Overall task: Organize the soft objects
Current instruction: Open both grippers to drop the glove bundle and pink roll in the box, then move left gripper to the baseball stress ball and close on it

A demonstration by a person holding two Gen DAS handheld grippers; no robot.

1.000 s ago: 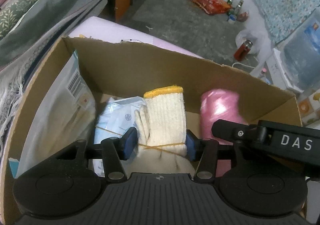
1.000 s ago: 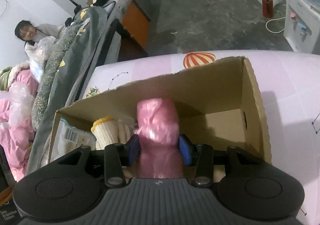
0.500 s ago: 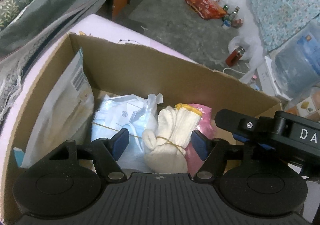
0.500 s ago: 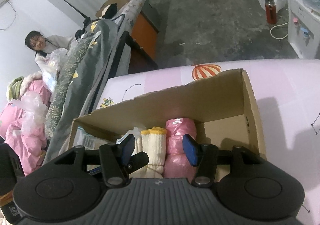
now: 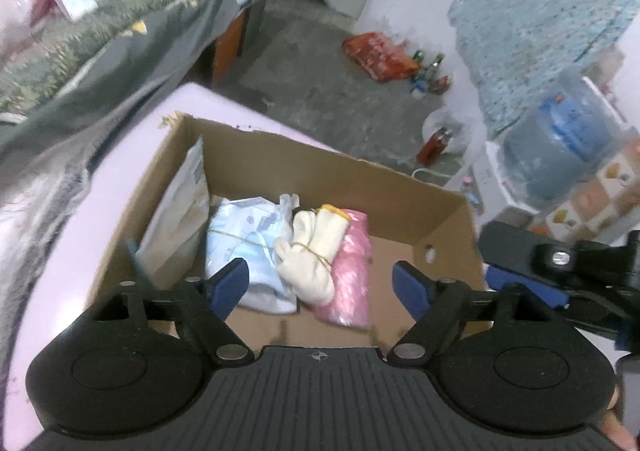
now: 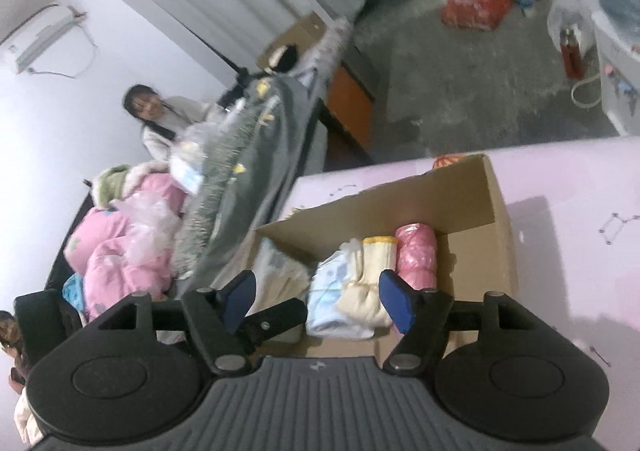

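Observation:
An open cardboard box stands on a pink surface. Inside lie a light blue bundle, cream gloves with a yellow cuff tied by a rubber band, a pink plastic-wrapped roll, and a white packet against the left wall. My left gripper is open and empty above the box. My right gripper is open and empty, also raised over the box; its arm shows at the right of the left wrist view.
A grey patterned blanket lies left of the box, with pink bedding beyond. A person sits at the far left. A red bag and bottles stand on the concrete floor. A water jug stands right.
Both grippers opened, releasing the cream gloves and the pink roll into the box, then rose and pulled back. The gloves and roll now lie beside the blue bundle.

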